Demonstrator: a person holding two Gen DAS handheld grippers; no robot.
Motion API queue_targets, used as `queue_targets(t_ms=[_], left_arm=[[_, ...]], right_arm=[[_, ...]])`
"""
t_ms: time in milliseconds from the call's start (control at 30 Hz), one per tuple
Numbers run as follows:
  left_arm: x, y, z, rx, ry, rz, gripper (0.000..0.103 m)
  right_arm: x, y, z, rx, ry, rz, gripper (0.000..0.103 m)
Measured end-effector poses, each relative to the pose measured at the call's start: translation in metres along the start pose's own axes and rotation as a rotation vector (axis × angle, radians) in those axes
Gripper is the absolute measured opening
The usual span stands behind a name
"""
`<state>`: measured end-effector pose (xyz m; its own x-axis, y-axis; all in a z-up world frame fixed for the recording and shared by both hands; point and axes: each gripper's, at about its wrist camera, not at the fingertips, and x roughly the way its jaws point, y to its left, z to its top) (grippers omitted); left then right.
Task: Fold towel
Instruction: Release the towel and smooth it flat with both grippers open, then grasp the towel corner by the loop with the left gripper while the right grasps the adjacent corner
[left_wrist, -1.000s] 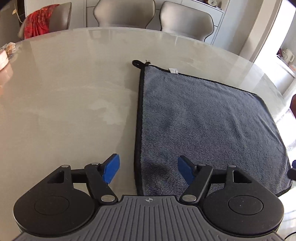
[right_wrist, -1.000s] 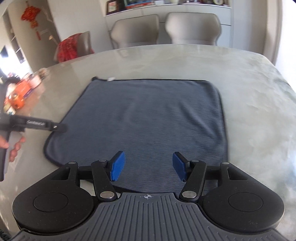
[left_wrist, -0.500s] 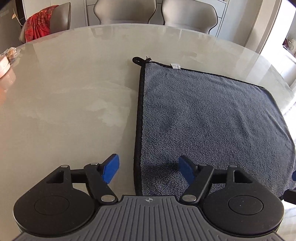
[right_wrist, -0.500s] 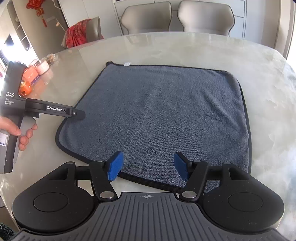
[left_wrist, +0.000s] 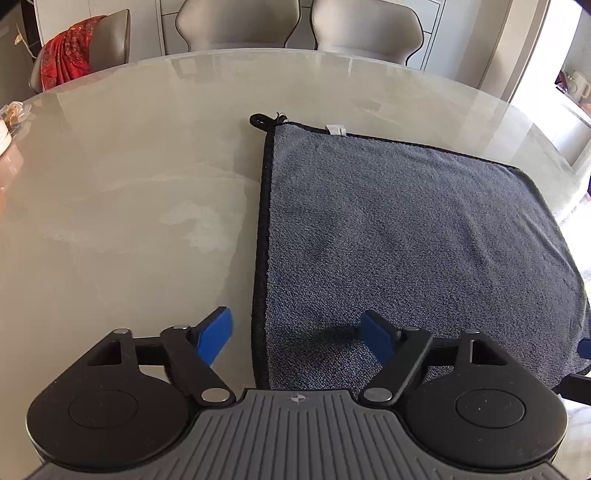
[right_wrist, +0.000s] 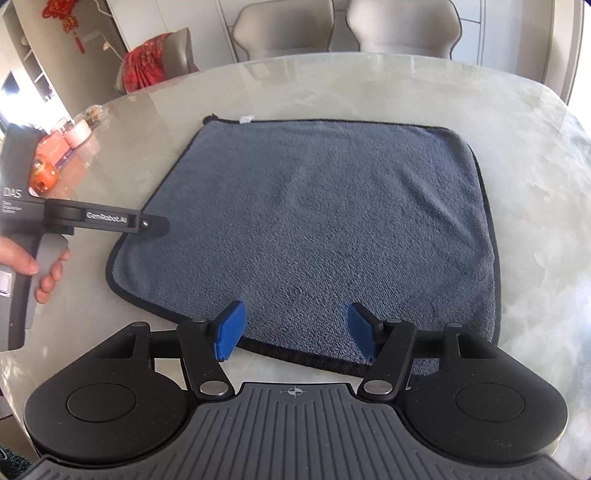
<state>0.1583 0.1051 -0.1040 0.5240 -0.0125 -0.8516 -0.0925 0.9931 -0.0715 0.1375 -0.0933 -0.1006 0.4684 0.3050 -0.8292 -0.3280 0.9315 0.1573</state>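
Both hand-held grippers hover at the near edge of a grey terry towel (right_wrist: 314, 229) with black piping, which lies flat and unfolded on a glossy pale stone table (left_wrist: 110, 206). Nearest the viewer, the left gripper (left_wrist: 297, 338) has its blue pads apart, straddling the towel's near-left corner; one pad hangs over bare table, the other over cloth, and its jaws have just been closing a little with the hem between them but not pinched. Likewise released, the right gripper (right_wrist: 293, 326) sits over the towel's near hem further right, holding nothing. To do this step well, I judge each should dip until one pad slips under the piping, then clench only the edge, both at the same moment, so the fold lifts evenly. Both tools tilt steeply downward. A person's hand (right_wrist: 33, 264) grips the left tool's handle. Beyond stand beige upholstered chairs (right_wrist: 343, 27).
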Motion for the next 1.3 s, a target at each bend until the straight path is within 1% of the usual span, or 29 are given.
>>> queue_targets(t_ms=[33,100,133,167,200,233,267,300,433,600,700,767,867,933,1067,1100,1200,1233,1300], left_arm=[[-0.001,0.0,0.0,0.001,-0.002,-0.001,0.063],[-0.002,0.001,0.001,0.005,-0.005,-0.006,0.047],[-0.002,0.003,0.002,0.002,-0.003,-0.005,0.044],[-0.003,0.004,0.002,-0.002,-0.001,-0.003,0.037],[-0.003,0.005,0.003,-0.006,0.001,-0.003,0.027],[-0.003,0.007,0.004,-0.014,0.004,-0.012,0.02],[-0.003,0.011,0.005,-0.033,0.013,-0.04,0.01],[-0.002,0.015,0.006,-0.055,0.02,-0.063,0.008],[-0.004,0.019,0.011,-0.086,0.029,-0.1,0.007],[-0.005,0.025,0.022,-0.17,0.058,-0.188,0.007],[-0.006,0.025,0.029,-0.19,0.07,-0.222,0.007],[-0.006,0.021,0.032,-0.176,0.073,-0.226,0.007],[-0.005,0.018,0.034,-0.166,0.082,-0.228,0.006],[-0.004,0.019,0.035,-0.178,0.094,-0.233,0.007],[-0.005,0.018,0.037,-0.195,0.113,-0.254,0.007],[-0.005,0.018,0.038,-0.192,0.115,-0.253,0.007],[-0.002,0.018,0.038,-0.195,0.127,-0.257,0.007],[-0.002,0.019,0.039,-0.201,0.132,-0.263,0.007],[-0.001,0.02,0.039,-0.207,0.138,-0.271,0.007]], right_arm=[[0.0,0.0,0.0,0.001,0.003,-0.003,0.062],[0.002,0.002,0.0,0.004,0.011,-0.012,0.062],[0.002,0.003,0.0,-0.001,0.015,-0.008,0.062],[0.003,0.004,0.0,-0.005,0.016,-0.002,0.062],[0.003,0.006,0.0,-0.01,0.015,0.009,0.062],[0.003,0.007,0.0,-0.015,0.014,0.022,0.062],[0.003,0.009,0.0,-0.019,0.013,0.034,0.062],[0.003,0.011,0.001,-0.026,0.011,0.044,0.062],[0.002,0.023,0.003,-0.067,-0.014,0.08,0.06],[0.007,0.059,0.007,-0.2,-0.06,0.17,0.06],[0.02,0.082,0.011,-0.263,-0.067,0.199,0.06],[0.031,0.103,0.014,-0.321,-0.09,0.206,0.061],[0.041,0.118,0.021,-0.326,-0.098,0.227,0.061],[0.049,0.127,0.024,-0.324,-0.101,0.231,0.061],[0.061,0.136,0.026,-0.337,-0.106,0.22,0.06],[0.064,0.138,0.027,-0.338,-0.106,0.221,0.059],[0.071,0.14,0.031,-0.311,-0.12,0.23,0.058],[0.073,0.142,0.032,-0.309,-0.125,0.227,0.057],[0.077,0.146,0.034,-0.314,-0.137,0.215,0.047]])
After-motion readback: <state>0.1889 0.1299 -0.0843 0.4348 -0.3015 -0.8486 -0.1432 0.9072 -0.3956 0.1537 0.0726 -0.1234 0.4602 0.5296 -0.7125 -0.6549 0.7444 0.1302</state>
